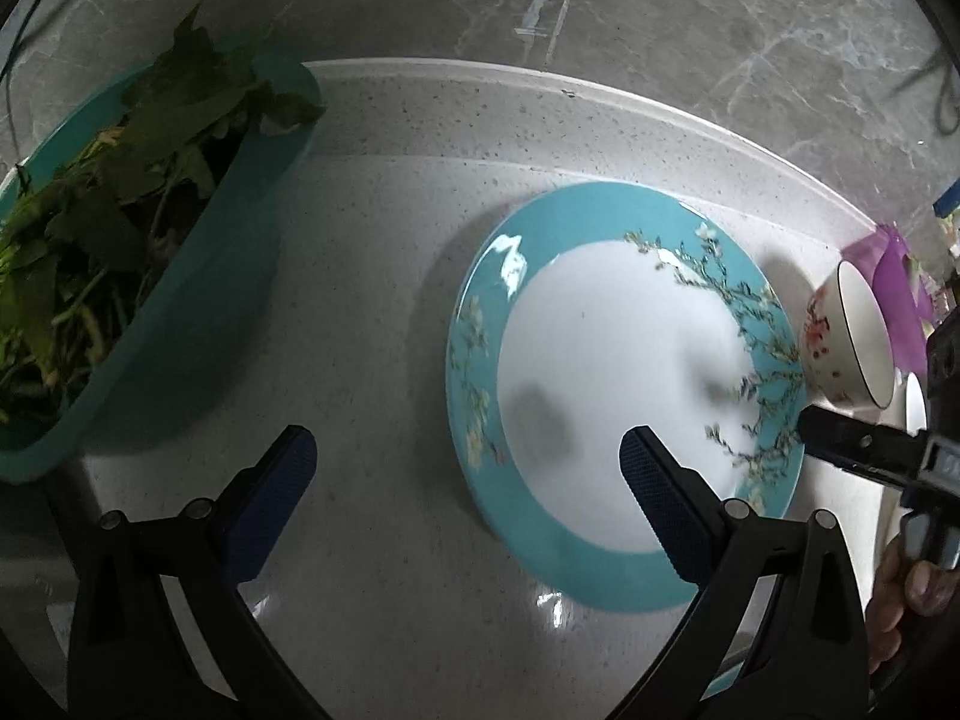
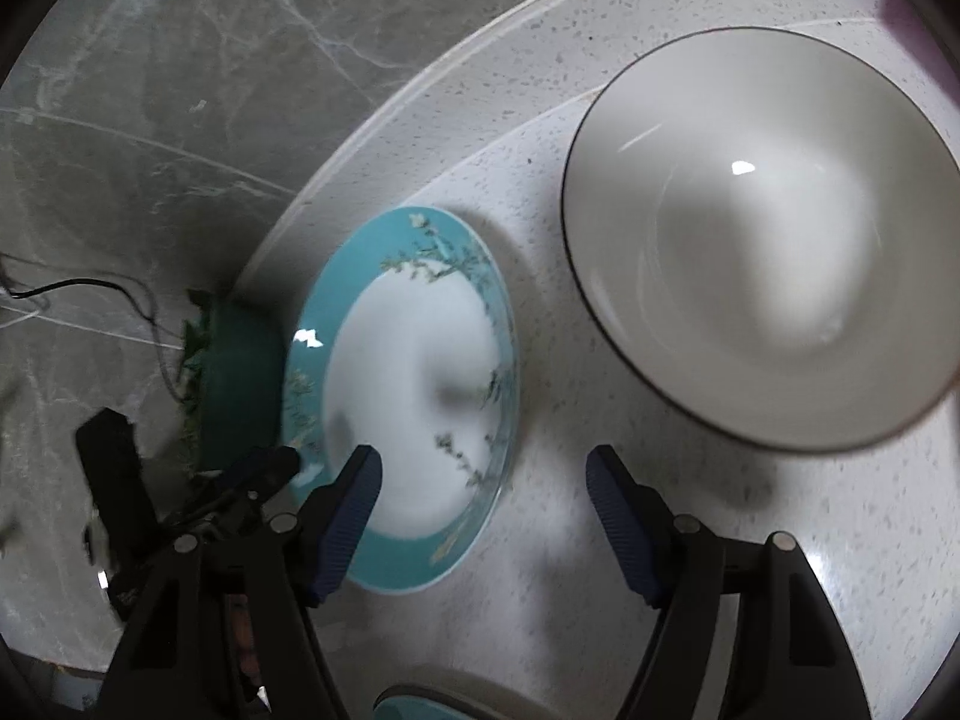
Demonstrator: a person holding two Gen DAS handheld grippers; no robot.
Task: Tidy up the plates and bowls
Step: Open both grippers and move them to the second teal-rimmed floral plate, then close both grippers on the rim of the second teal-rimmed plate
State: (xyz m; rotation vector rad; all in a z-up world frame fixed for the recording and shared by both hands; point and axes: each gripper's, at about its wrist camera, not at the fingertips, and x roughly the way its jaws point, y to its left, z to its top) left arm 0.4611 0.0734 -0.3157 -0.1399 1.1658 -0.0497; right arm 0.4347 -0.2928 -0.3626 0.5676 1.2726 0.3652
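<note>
While both views are motion-blurred, layout reads fine: speckled white stone surface (image 1: 384, 276) with a rounded raised back lip, grey veined marble wall (image 1: 690, 18) behind it.

Teal plastic basin (image 1: 180, 324), oval, smooth-walled, sits at far left of the surface, heaped with green leafy vegetables (image 1: 102, 222).

Round plate (image 1: 624, 384), glossy ceramic, white centre, wide teal rim with a flowering-branch print, lies flat on the surface right of the basin, apart from it. Right wrist view shows the same plate (image 2: 408, 396) left of centre.

White ceramic bowl (image 2: 762, 240), deep, smooth, thin dark rim line, sits right of the plate; left wrist view shows red floral print on its outer wall (image 1: 840, 342). Whether it rests on the surface or is lifted, cannot tell. Purple translucent container (image 1: 894, 294) just behind it.

Left gripper (image 1: 468, 492): black frame, blue ribbed pads, fingers spread wide, nothing between them, right finger over the plate's near rim.

Right gripper (image 2: 483, 516): same build, fingers apart and empty, left finger over the plate edge, bowl ahead to the right.
</note>
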